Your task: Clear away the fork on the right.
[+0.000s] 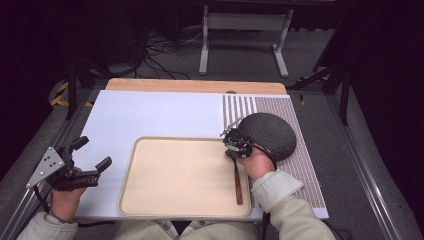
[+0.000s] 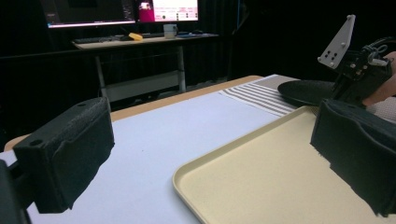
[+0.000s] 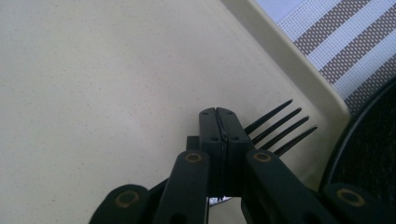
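Right gripper [image 1: 233,143] sits over the right end of the tray [image 1: 150,200], near its far right corner. In the right gripper view its jaws are pressed flat together; a fork [image 3: 280,127] lies on the tray floor right under them, black tines poking out past the jaw tips toward the tray rim. Can't tell if the jaws pinch the fork or just sit closed above it. In the high view the fork's brown handle [image 1: 238,182] runs along the tray's right side toward the person, flat on the tray. Black plate [image 1: 272,134] sits on the striped mat [image 1: 305,170], just beside the tray's far right corner, next to the right gripper.

Left gripper [image 1: 92,157] hovers over the table's left part, left of the tray, well apart from the fork. Its jaws stand wide apart, nothing between them; the left gripper view shows both pads [image 2: 70,154] spread, tray edge between them farther off.
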Available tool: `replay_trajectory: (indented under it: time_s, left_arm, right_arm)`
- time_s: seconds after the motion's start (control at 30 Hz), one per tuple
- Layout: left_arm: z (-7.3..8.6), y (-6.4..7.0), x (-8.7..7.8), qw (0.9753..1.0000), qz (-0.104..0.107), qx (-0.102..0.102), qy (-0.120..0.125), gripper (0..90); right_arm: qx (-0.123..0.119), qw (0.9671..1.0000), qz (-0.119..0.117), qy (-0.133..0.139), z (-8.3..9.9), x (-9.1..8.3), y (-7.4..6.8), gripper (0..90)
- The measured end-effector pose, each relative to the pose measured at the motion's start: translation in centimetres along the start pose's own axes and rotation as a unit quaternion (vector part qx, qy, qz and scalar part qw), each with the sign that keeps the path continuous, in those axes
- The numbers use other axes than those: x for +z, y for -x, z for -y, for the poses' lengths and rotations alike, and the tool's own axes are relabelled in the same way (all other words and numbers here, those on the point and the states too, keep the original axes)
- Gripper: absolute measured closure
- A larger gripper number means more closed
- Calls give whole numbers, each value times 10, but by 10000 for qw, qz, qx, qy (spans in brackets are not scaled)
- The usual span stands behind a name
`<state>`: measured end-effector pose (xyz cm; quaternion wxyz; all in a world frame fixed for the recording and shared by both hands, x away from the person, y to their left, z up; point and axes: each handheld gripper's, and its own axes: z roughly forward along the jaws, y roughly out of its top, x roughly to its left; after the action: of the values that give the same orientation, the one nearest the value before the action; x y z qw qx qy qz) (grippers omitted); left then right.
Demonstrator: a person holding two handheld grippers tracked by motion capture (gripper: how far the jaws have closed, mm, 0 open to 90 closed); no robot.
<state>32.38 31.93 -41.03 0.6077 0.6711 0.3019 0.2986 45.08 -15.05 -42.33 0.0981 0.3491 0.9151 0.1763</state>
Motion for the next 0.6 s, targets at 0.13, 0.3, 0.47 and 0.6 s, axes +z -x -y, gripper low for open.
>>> replay_trajectory:
  time_s: [0.13,0.3,0.47,0.6]
  left_arm:
    - [0,0,0,10000,-18,-12,8,0]
    - [0,0,0,10000,-18,-9,7,0]
    - [0,0,0,10000,-11,-12,11,0]
    - [0,0,0,10000,-21,-16,9,0]
  right_arm:
    - [45,10000,29,-5,1,-1,2,896]
    - [108,9999,29,-12,2,-1,4,896]
    - [163,9999,-7,19,2,-2,5,867]
    - [206,9995,-103,230,1,-9,3,738]
